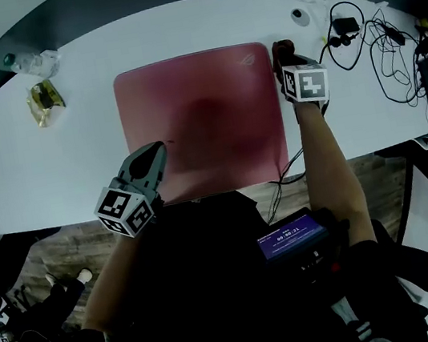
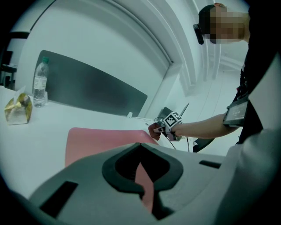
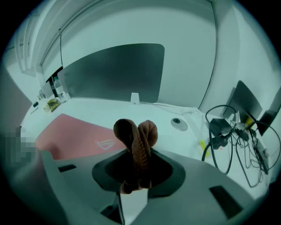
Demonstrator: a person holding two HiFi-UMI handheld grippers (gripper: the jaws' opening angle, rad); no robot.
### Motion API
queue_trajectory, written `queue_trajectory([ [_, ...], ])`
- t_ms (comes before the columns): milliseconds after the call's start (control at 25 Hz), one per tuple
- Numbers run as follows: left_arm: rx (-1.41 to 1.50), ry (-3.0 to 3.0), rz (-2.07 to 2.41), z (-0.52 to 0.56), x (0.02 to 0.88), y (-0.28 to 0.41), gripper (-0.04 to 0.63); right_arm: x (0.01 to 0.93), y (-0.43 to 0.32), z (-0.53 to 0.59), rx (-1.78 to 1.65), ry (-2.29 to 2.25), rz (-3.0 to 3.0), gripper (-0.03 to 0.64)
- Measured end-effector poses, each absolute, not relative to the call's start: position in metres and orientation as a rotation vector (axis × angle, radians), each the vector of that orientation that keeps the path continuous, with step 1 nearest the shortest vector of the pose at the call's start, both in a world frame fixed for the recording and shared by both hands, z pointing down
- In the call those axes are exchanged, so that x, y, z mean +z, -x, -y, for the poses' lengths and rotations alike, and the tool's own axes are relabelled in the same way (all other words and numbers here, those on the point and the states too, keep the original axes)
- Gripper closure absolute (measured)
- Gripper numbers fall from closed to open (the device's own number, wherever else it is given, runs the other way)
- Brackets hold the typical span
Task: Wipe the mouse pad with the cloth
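Observation:
The red mouse pad [image 1: 202,123] lies flat on the white table [image 1: 51,169], its near edge at the table's front edge. My right gripper [image 1: 286,55] hovers at the pad's far right corner, shut on a bunched brown cloth [image 3: 135,132] that sticks up out of the right gripper [image 3: 138,154]. In the left gripper view the cloth [image 2: 154,130] shows as a dark lump beyond the pad [image 2: 101,138]. My left gripper [image 1: 158,149] is over the pad's near left part. The left gripper [image 2: 140,145] is shut with nothing between its tips.
A gold packet [image 1: 45,101] and a water bottle [image 2: 39,83] stand at the table's far left. Tangled black cables and chargers [image 1: 375,42] cover the right end. A round grommet [image 1: 300,15] sits behind the right gripper. A screen [image 1: 292,236] hangs at the person's chest.

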State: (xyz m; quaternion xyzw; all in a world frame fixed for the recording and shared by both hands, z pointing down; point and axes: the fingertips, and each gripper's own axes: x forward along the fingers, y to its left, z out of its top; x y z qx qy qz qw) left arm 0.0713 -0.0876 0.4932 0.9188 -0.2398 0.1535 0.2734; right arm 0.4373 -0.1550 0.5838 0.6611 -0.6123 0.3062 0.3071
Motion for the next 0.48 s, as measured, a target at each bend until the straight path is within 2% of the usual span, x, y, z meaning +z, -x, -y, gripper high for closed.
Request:
queue_trajectory([
  [480,0.374,-2.426,0.724,0.098,0.496,-0.012,0.586,0.597,-0.396,0.186,0.843,-1.717,1.573,0.500],
])
